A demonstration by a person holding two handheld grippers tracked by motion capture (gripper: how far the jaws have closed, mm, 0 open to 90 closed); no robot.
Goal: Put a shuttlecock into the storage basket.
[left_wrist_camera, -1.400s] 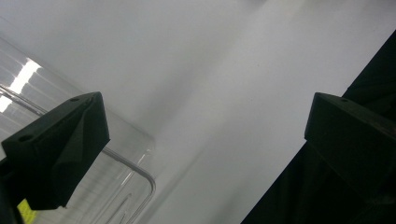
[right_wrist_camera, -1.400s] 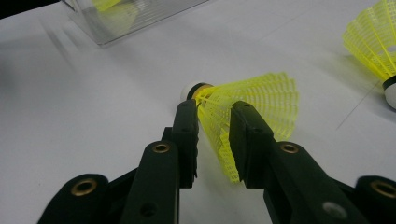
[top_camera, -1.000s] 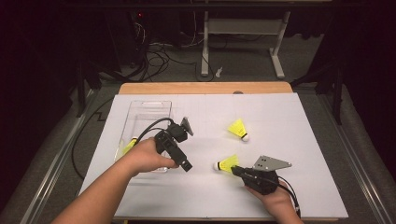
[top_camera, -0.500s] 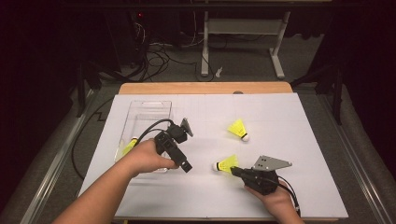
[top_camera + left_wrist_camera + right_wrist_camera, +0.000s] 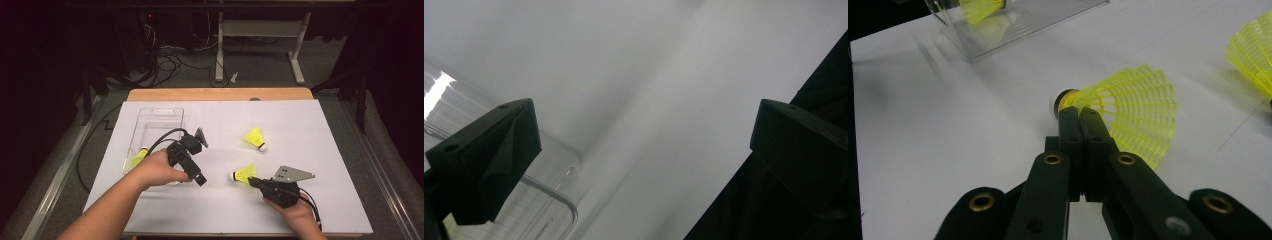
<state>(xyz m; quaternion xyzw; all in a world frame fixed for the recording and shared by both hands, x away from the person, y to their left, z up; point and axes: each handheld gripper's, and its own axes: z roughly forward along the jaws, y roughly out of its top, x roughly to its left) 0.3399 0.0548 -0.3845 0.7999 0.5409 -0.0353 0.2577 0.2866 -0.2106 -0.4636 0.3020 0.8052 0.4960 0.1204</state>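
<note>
Yellow shuttlecock [image 5: 1120, 107] lies on the worktop [image 5: 330, 150], well right of the clear bin [image 5: 152, 131]. Right tongs [image 5: 1079, 114] are fully closed, pinching its skirt edge by the cork; that thin grip could slip. Left tongs [image 5: 639, 150] gape, empty, beside the bin.

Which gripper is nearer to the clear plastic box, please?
Left. The left gripper sits at the clear plastic box's near right corner, jaws open. The right gripper is well off to the box's right, shut on a yellow shuttlecock.
</note>
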